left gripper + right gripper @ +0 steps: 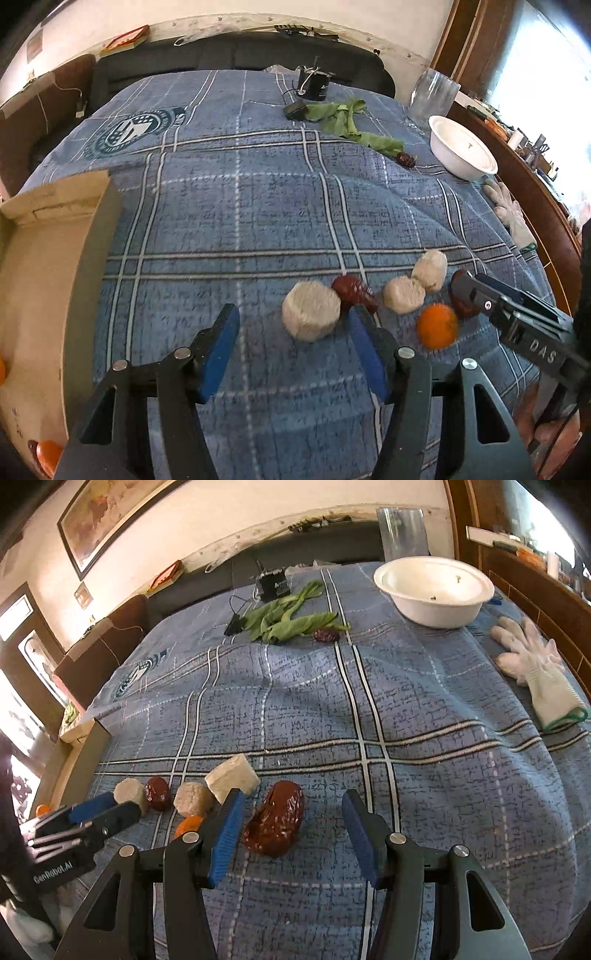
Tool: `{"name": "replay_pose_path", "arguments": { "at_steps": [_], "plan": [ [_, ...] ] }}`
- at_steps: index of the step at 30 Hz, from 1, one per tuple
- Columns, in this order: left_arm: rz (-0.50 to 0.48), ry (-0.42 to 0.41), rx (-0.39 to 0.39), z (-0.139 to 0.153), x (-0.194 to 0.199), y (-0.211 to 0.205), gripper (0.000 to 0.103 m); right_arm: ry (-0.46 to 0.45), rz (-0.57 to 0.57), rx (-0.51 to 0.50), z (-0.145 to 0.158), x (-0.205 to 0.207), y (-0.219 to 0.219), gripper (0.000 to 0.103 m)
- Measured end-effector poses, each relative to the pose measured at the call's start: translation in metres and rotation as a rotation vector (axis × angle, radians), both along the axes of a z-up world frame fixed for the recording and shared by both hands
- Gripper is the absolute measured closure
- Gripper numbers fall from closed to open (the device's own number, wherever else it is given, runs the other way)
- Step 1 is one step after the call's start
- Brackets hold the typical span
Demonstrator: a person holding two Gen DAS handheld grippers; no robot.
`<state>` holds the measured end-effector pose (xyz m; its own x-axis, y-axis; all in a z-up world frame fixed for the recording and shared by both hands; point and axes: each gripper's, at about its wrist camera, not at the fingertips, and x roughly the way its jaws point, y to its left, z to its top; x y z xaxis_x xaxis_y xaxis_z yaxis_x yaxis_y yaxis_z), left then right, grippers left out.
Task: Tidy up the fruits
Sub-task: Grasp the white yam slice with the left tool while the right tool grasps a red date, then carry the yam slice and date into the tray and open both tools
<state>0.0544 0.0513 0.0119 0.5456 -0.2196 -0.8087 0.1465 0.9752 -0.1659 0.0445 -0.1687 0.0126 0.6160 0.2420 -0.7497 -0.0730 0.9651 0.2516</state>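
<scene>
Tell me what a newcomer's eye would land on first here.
Probably the big wrinkled red date on the blue plaid cloth, lying between the right gripper's open blue pads. Left of it, pale chunks and a small orange cluster by the left gripper.

The setting is a lived-in room of a home, not a lab or workshop. The work surface is draped with a blue plaid fabric cloth [424,716] printed with a round crest, backed by a dark upholstered sofa [229,55] against a cream wall carrying a dark-framed picture [110,517]. Domestic items lie about: a white round bowl [434,605], white knitted gloves [532,664], loose green leafy vegetables [288,622], a wooden door frame [465,40] and a bright window [546,74].
</scene>
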Motion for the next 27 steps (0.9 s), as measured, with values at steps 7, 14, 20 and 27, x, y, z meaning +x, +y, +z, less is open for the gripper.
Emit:
{"name": "replay_pose_path", "arguments": {
  "at_steps": [7,14,20,27],
  "plan": [
    [-0.027,-0.049,0.087,-0.001,-0.003,-0.018,0.073,-0.018,0.016,-0.024,-0.001,-0.003,0.006,0.072],
    [0.002,-0.06,0.019,0.017,-0.022,-0.006,0.073,-0.033,-0.006,0.008,0.001,-0.009,-0.003,0.072],
    [0.111,-0.089,-0.095,0.043,-0.063,0.041,0.072,-0.04,-0.022,0.011,0.002,-0.013,-0.004,0.072],
    [0.246,-0.137,-0.078,0.065,-0.106,0.11,0.072,-0.068,-0.005,-0.039,0.018,-0.026,0.012,0.072]
  ]
}}
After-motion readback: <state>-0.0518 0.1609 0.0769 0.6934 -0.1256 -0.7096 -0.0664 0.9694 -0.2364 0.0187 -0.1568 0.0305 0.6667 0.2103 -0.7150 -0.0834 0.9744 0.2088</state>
